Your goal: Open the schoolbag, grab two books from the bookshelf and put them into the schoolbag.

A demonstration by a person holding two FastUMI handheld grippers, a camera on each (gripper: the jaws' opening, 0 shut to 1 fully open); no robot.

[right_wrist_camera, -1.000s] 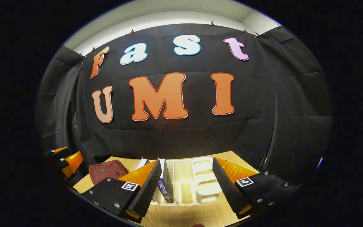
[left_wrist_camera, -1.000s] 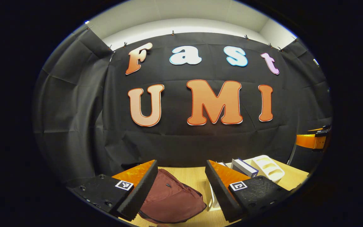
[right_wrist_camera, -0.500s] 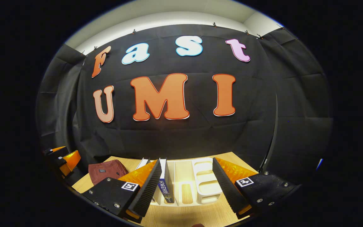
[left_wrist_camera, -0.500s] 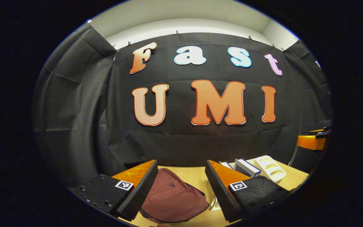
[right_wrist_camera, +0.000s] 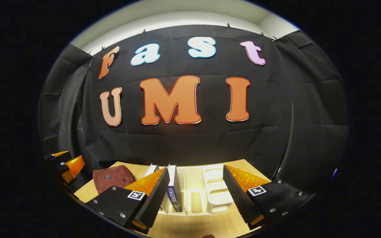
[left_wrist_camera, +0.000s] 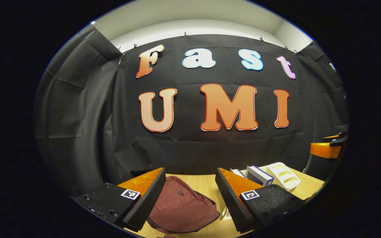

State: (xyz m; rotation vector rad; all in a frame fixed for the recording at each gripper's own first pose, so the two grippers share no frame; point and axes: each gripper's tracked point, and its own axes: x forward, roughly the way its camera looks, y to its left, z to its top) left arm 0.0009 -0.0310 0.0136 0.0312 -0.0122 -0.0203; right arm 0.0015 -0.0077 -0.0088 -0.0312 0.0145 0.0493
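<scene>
Lying on the table (left_wrist_camera: 207, 186), the dark red schoolbag (left_wrist_camera: 182, 206) sits just ahead of the left tool (left_wrist_camera: 185, 195), whose fingers are spread apart and hold nothing. The bag looks soft and light, so its cloth would probably fold under pressure; the zipper pull seems the best place to grip, though it is too small to see clearly. The right tool (right_wrist_camera: 195, 195) is also released, facing the white bookshelf (right_wrist_camera: 215, 190). Two books (right_wrist_camera: 174, 188) stand upright in it, stiff and likely easy to pinch by the spine.
</scene>
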